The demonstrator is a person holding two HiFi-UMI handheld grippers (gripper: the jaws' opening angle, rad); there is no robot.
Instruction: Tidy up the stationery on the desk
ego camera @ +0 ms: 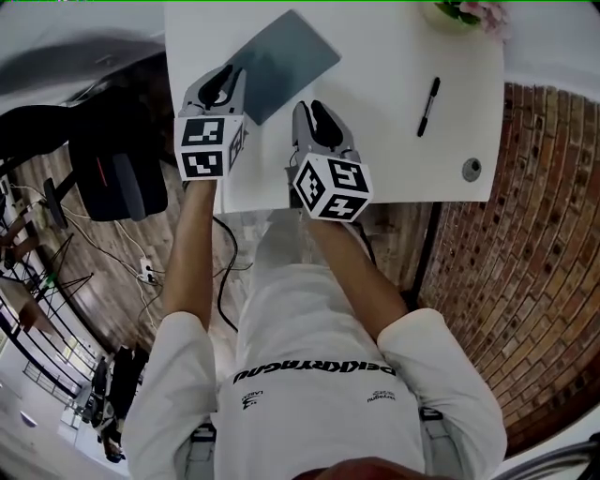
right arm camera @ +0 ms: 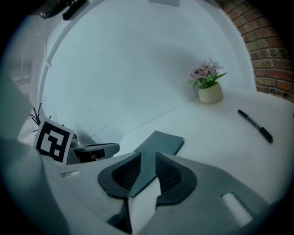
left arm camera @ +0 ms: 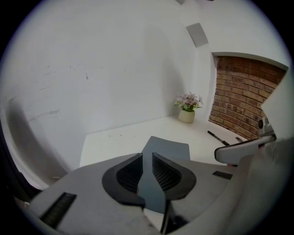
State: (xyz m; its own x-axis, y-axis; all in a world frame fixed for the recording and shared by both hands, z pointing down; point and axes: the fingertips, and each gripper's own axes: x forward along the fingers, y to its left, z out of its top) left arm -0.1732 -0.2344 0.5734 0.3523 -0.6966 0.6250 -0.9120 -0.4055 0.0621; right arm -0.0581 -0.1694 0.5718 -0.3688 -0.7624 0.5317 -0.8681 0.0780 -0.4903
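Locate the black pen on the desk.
In the head view the black pen lies on the desk, right of the grey notebook, between the flower pot and the round grommet.

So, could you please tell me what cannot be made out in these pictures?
Flower pot: head view, cut off by the top edge.
Notebook, near corner: head view, hidden under the left hand-held gripper.
Small round thing: head view, too small to identify.

Matt grey notebook (ego camera: 286,58), smooth white desk (ego camera: 394,150)
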